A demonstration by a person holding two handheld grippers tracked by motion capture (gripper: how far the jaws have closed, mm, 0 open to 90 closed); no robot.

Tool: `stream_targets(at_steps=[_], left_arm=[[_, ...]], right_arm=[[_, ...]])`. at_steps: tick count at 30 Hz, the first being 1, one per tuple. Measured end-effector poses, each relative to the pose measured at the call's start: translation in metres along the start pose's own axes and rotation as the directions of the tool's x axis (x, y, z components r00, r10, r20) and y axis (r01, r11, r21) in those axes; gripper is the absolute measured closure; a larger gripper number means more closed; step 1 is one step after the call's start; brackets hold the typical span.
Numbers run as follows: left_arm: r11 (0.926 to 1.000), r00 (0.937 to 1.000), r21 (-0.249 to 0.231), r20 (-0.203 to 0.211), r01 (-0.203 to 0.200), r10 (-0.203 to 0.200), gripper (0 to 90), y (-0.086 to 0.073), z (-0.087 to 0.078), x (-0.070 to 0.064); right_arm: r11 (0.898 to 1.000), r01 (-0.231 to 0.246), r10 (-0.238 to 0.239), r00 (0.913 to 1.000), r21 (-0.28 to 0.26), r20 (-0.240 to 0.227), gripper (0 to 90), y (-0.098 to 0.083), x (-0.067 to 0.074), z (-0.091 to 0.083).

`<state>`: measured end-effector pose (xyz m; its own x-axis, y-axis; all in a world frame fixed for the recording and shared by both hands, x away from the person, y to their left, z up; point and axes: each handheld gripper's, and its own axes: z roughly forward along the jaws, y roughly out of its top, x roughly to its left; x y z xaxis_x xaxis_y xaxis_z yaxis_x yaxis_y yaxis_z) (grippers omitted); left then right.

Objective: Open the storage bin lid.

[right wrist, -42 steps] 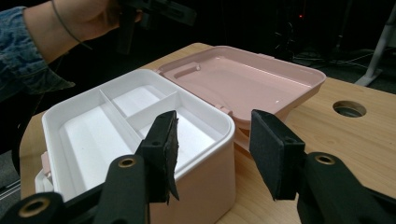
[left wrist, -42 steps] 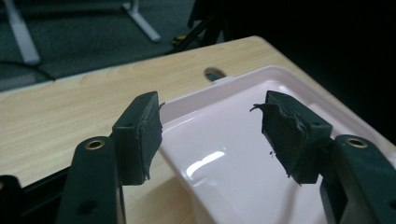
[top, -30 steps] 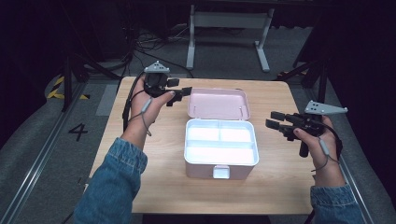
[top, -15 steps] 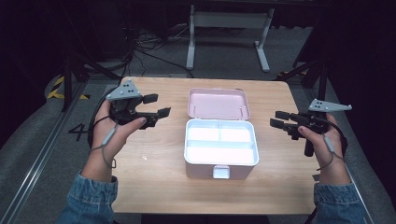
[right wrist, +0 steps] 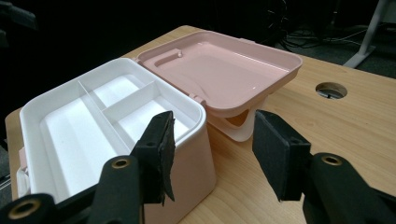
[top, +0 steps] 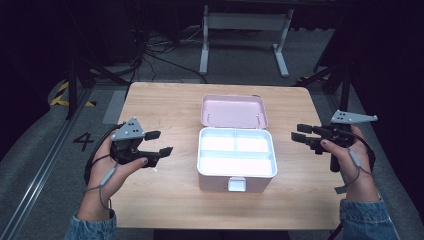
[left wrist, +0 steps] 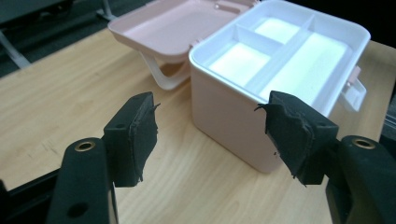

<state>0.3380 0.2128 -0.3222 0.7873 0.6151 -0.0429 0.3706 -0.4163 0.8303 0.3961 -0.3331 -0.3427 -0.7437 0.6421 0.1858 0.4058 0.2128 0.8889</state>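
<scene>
A pink storage box [top: 236, 175] stands open mid-table, its white divided tray [top: 236, 151] bare and its lid [top: 233, 110] folded flat behind. The same box [left wrist: 243, 107] and tray [left wrist: 280, 46] lie ahead in the left gripper view, and the tray [right wrist: 93, 116] and lid [right wrist: 219, 74] in the right gripper view. My left gripper [top: 160, 142] hovers open left of the box, jaws wide, holding nothing [left wrist: 208, 135]. My right gripper [top: 299, 134] stays open right of the box, also holding nothing [right wrist: 212, 149].
The wooden table [top: 165, 100] has a round cable hole [right wrist: 330, 90] near its far edge. A white latch [top: 236, 184] sticks out from the box's front. Behind the table a white desk frame [top: 245, 30] and cables lie on the dark floor.
My left gripper pulled back from the lid's left side toward the near left of the table. The right gripper stayed almost still. The box has not moved.
</scene>
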Motion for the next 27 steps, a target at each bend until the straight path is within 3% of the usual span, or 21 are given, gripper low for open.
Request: stream_targets(at_steps=[4, 6, 11, 15, 17, 18, 23, 26, 27], left_arm=[[0.9992, 0.9992, 0.018, 0.014, 0.036, -0.036, 34.3, -0.015, 0.01, 0.001], [0.998, 0.9995, 0.055, -0.004, 0.032, -0.032, 34.3, -0.018, 0.014, 0.002], [0.9955, 0.9981, 0.073, 0.009, 0.061, -0.061, 33.9, -0.025, 0.023, 0.003], [0.991, 0.9975, 0.114, -0.013, 0.07, -0.069, 33.9, -0.031, 0.03, 0.004], [0.984, 0.9968, 0.161, -0.034, 0.077, -0.072, 33.8, -0.038, 0.038, 0.006], [0.984, 0.9968, 0.161, -0.034, 0.077, -0.072, 33.8, -0.038, 0.038, 0.006], [0.9651, 0.9951, 0.247, -0.065, 0.088, -0.074, 32.9, -0.046, 0.048, 0.012], [0.9493, 0.9913, 0.292, -0.092, 0.118, -0.095, 32.7, -0.051, 0.052, 0.014], [0.9409, 0.9896, 0.312, -0.096, 0.132, -0.107, 32.6, -0.052, 0.052, 0.015]], right_arm=[[1.0, -0.001, 0.001, 1.0, 0.017, 0.009, 49.6, -0.003, 0.0, 0.0], [0.999, 0.0, -0.001, 0.9999, 0.036, 0.015, 49.5, -0.005, 0.0, 0.002], [0.997, 0.008, -0.009, 0.9998, 0.083, 0.017, 49.2, -0.009, 0.001, 0.007], [0.995, 0.006, -0.007, 0.9999, 0.102, 0.014, 48.9, -0.012, 0.001, 0.008], [0.993, 0.005, -0.007, 0.9999, 0.117, 0.012, 48.5, -0.014, 0.0, 0.009], [0.993, 0.005, -0.007, 0.9999, 0.117, 0.012, 48.5, -0.014, 0.0, 0.009], [0.988, 0.001, -0.003, 0.9999, 0.152, 0.012, 48.0, -0.018, -0.001, 0.012], [0.985, -0.004, 0.003, 1.0, 0.175, 0.007, 47.2, -0.021, -0.002, 0.014], [0.983, -0.008, 0.007, 1.0, 0.181, 0.005, 47.1, -0.021, -0.002, 0.015]])
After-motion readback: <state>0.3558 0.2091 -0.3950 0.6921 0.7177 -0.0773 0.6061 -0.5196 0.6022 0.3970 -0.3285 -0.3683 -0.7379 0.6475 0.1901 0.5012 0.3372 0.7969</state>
